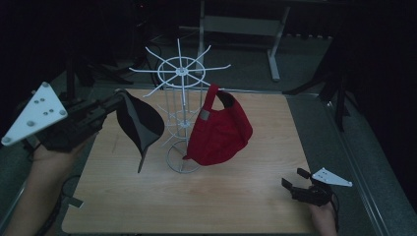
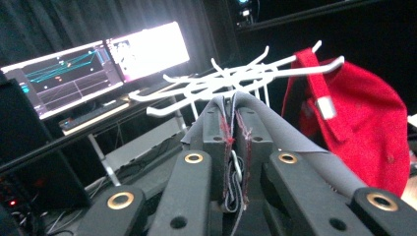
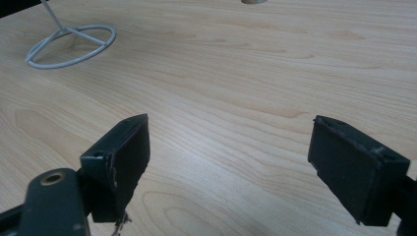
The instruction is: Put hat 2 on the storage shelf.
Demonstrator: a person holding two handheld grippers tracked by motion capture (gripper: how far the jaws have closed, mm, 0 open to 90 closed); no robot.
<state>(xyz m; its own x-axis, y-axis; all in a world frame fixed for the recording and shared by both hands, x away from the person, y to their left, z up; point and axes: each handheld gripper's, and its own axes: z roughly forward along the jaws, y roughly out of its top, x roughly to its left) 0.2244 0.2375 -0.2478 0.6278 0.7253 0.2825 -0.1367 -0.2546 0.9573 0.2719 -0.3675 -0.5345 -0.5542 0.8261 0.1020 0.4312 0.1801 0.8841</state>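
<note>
A: Black cap [image 1: 140, 123] clamped in left gripper [image 1: 117, 100], pinched at rear edge; crown and brim hanging free below jaws, off table [image 1: 236, 196].

B: Why gripped there?

A: Probably to keep back opening presented toward white wire rack [image 1: 181, 73], so a prong can pass through. Judgement only.

B: Position relative to jaws?

A: Fabric folded between pads, stitching visible right at tips in left gripper view [image 2: 235, 132]. Rack prongs [image 2: 216, 81] just ahead of jaws and slightly above. Not yet touching.

B: Red cap [image 1: 219, 130]?

A: Already hung by strap on a prong, far side of rack from left gripper. Shows where black one likely goes: a free prong on near side.

B: Right gripper [image 1: 297, 183]?

A: Jaws wide apart, nothing between them, resting low over bare wood. Rack base ring [image 3: 74, 44] well ahead, up and left of jaws. Idle, well apart from both caps.

B: Risk?

A: Brim swinging into rack stem; light wire stand could tip.
</note>
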